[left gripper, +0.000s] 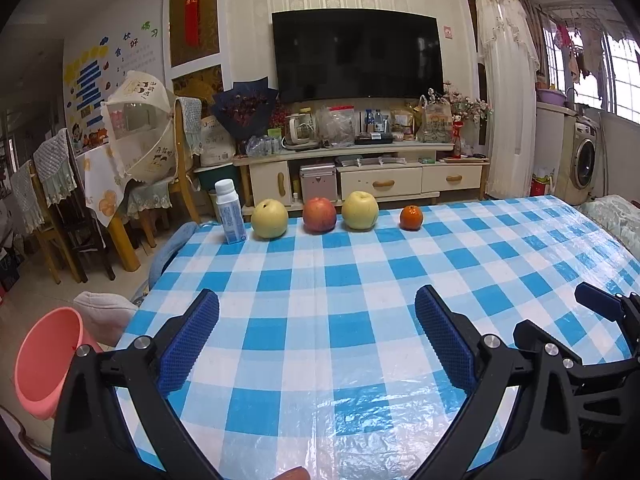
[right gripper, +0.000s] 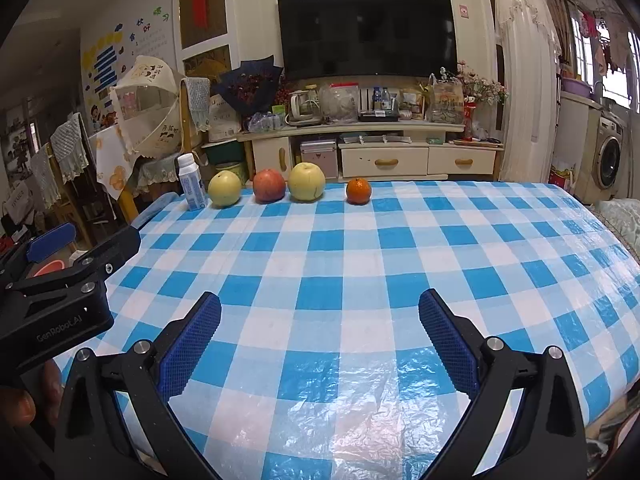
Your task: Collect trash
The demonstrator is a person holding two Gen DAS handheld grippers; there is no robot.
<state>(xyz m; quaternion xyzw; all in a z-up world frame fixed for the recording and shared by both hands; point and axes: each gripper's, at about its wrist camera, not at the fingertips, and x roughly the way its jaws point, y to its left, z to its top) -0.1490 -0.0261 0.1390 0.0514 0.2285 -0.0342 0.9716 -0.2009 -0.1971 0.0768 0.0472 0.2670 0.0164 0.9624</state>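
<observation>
At the table's far left edge stands the white bottle (left gripper: 229, 213), upright, its long axis vertical, just beside a row of fruit: yellow pear (left gripper: 269, 219), red apple (left gripper: 319, 215), second pear (left gripper: 360, 211), orange (left gripper: 411, 218). On the floor to the left sits a pink bin (left gripper: 44, 364). Both the left gripper (left gripper: 316, 344) and right gripper (right gripper: 320, 344) hover wide open and empty, well apart from the bottle. It lies ahead and leftward, so the left one looks nearer.
</observation>
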